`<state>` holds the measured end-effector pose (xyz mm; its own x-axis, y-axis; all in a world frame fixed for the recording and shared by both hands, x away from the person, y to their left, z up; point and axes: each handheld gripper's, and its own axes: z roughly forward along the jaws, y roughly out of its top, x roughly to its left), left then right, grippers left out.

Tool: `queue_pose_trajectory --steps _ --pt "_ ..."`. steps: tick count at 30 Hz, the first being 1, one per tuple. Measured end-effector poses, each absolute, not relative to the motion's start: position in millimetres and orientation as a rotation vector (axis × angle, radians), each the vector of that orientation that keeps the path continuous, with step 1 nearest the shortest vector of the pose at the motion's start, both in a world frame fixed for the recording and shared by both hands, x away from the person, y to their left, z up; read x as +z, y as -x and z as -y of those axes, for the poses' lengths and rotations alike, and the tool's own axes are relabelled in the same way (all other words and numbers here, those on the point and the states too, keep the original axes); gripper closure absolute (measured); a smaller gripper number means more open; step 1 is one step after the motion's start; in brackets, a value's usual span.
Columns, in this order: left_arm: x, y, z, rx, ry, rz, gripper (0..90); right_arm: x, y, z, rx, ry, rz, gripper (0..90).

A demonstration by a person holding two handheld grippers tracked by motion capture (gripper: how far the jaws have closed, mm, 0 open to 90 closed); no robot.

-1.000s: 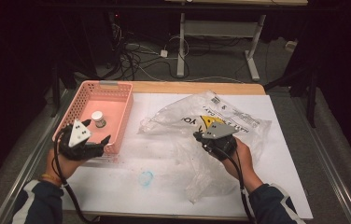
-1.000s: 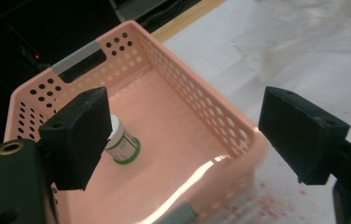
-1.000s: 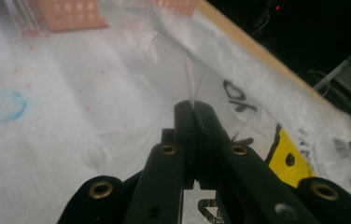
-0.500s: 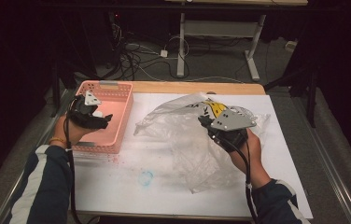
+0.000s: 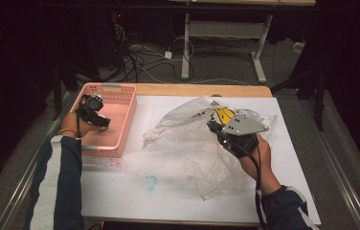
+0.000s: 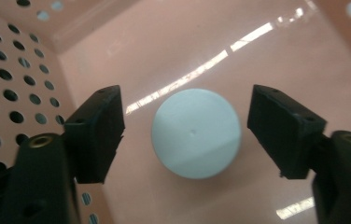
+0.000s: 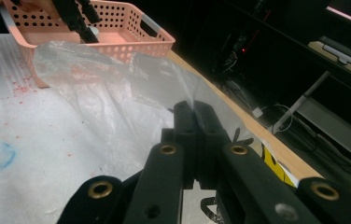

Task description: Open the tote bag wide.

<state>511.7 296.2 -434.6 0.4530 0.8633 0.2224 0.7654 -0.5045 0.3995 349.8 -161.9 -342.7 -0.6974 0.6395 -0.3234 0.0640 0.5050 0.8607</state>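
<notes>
1. High view: the left gripper is held down inside the pink basket, which stands at the table's left edge. To the right of the basket, a clear plastic bag is lifted off the white table cover by the right gripper.
2. Left gripper view: the jaws are spread apart above the basket floor, and a white round cap is seen between them, untouched by either.
3. Right gripper view: the jaws are clenched on a fold of the plastic bag, with the basket seen beyond it.
</notes>
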Motion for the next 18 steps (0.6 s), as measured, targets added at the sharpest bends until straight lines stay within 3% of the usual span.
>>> queue_pose_trajectory --steps 3,6,10,18 --pt "-443 -516 -300 0.502 -2.457 -1.424 43.7 -345 -350 163 1.179 -0.576 -2.116 89.6" --pt "-441 -515 -300 0.502 -2.446 -1.407 47.8 -346 -350 164 1.179 -0.58 -2.118 89.6" --pt "-439 -512 -300 0.533 -2.468 -1.388 48.0 -347 -350 163 1.178 -0.581 -2.115 89.7" --pt "-414 -497 -305 0.666 -2.284 -1.324 48.2 -348 -350 163 1.179 -0.589 -2.108 90.0"
